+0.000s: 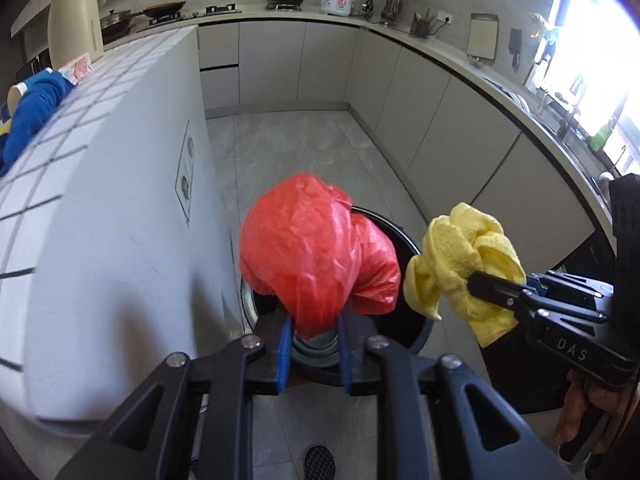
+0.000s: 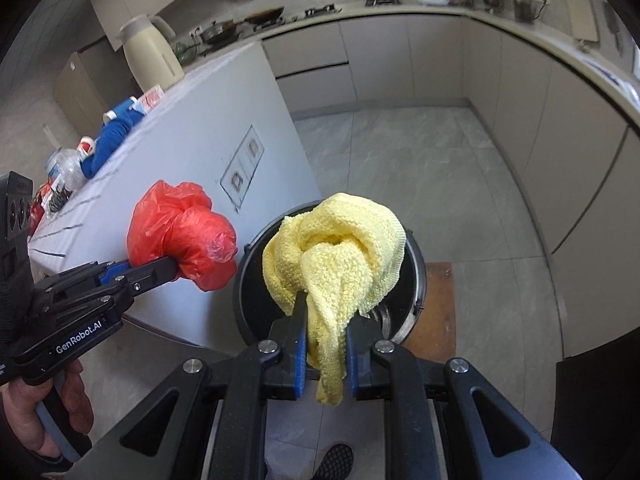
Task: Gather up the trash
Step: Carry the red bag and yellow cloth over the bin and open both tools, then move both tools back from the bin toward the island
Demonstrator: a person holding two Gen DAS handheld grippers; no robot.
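Your left claw is pinching the tail of a crumpled red plastic bag; the bag is bulging out beyond the blue pads, which are standing a little apart with the plastic bunched between them, and it is hanging over the near left part of a round black trash bin on the floor. Your right claw is clenching a balled-up yellow cloth, with a strip of the cloth trailing down between the pads toward you. The cloth is sitting right above the bin's open mouth, and from the right wrist view the red bag is showing to the left of the bin, just beside its rim. From the left wrist view the yellow cloth is showing to the right of the bag, near the bin's right edge.

To your left a white tiled tabletop is carrying a cream jug at its far end and a blue cloth nearer to you. A hand is gripping the left claw's handle.
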